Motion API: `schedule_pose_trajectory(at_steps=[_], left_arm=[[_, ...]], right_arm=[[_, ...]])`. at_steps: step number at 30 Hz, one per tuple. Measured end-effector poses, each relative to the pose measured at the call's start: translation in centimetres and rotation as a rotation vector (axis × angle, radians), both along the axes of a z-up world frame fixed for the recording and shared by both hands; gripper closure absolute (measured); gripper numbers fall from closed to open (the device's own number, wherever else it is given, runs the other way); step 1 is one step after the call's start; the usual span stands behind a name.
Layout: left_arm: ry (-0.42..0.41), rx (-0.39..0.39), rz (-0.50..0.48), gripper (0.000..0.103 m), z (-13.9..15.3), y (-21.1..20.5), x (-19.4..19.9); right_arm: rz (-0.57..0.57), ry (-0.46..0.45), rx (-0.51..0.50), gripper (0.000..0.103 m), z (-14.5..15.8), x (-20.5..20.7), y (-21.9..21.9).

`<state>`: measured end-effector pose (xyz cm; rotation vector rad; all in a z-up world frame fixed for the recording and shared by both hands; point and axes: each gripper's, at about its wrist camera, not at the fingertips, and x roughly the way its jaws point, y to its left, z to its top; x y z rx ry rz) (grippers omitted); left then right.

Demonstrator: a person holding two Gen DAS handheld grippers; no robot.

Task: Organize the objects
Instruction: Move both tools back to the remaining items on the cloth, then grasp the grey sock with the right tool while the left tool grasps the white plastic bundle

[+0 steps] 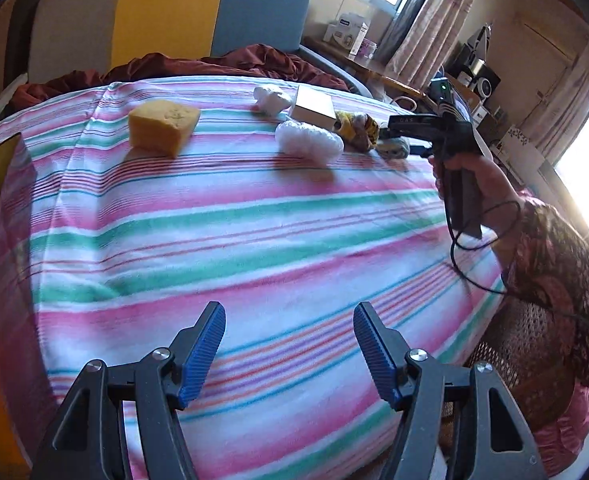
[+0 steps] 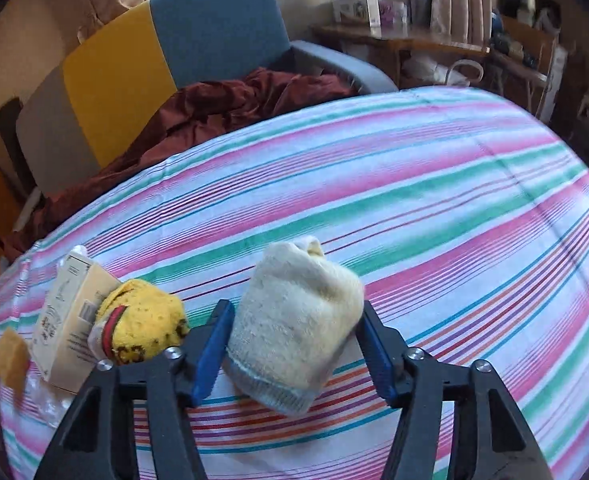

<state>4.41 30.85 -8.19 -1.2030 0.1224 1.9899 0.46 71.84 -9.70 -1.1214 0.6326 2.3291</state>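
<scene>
Two grippers are being held over the striped sheet (image 1: pixel 254 232). A rolled cream sock (image 2: pixel 298 320) is being pinched between the right gripper's (image 2: pixel 294 344) pads, beside a yellow sock bundle (image 2: pixel 142 324) and box (image 2: pixel 70 320). Nothing is being gripped by the left gripper (image 1: pixel 289 344), its fingers spread.

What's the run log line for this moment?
left tongs: open, empty, over striped sheet | right tongs: closed on cream rolled sock | sponge: untouched

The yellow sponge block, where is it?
In the left wrist view the yellow sponge block sits on the striped sheet, far left of the row, apart from the white fluffy bundle.
</scene>
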Motion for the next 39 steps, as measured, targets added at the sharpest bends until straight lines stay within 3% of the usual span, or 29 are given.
schedule_pose_trajectory(at_steps=[8,10,11,12,20,29,31,32,35,39], left_arm=[[-0.035,0.005,0.0,0.035,-0.5,4.0,-2.5],[-0.042,0.016,0.01,0.028,-0.6,5.5,-3.7],[-0.035,0.006,0.014,0.019,-0.7,6.2,-4.1],[-0.016,-0.011,0.023,0.017,-0.8,7.2,-4.7],[0.106,-0.034,0.01,0.017,-1.1,13.4,-8.3],[0.165,-0.055,-0.025,0.017,-1.9,17.1,-10.0],[0.154,-0.054,-0.032,0.02,-2.3,17.3,-10.2],[0.134,-0.045,-0.035,0.03,-2.6,17.1,-10.4],[0.105,0.011,-0.023,0.037,-2.8,16.2,-10.9],[0.139,-0.001,-0.014,0.038,-2.8,15.6,-10.1]], right_arm=[[-0.049,-0.048,-0.161,0.048,0.2,1.3,0.1],[-0.038,-0.087,-0.162,0.048,0.4,1.7,-0.4],[-0.031,-0.106,-0.158,0.048,0.6,2.0,-0.8],[-0.022,-0.112,-0.153,0.048,0.9,2.2,-1.1],[0.048,-0.122,-0.21,0.047,0.5,2.6,-3.5],[0.083,-0.144,-0.158,0.047,0.5,1.7,-3.9],[0.085,-0.145,-0.16,0.047,0.5,1.6,-3.7],[0.087,-0.145,-0.159,0.047,0.6,1.9,-3.7],[0.091,-0.148,-0.156,0.047,0.7,2.1,-3.6],[0.095,-0.15,-0.149,0.047,0.7,2.2,-3.8]])
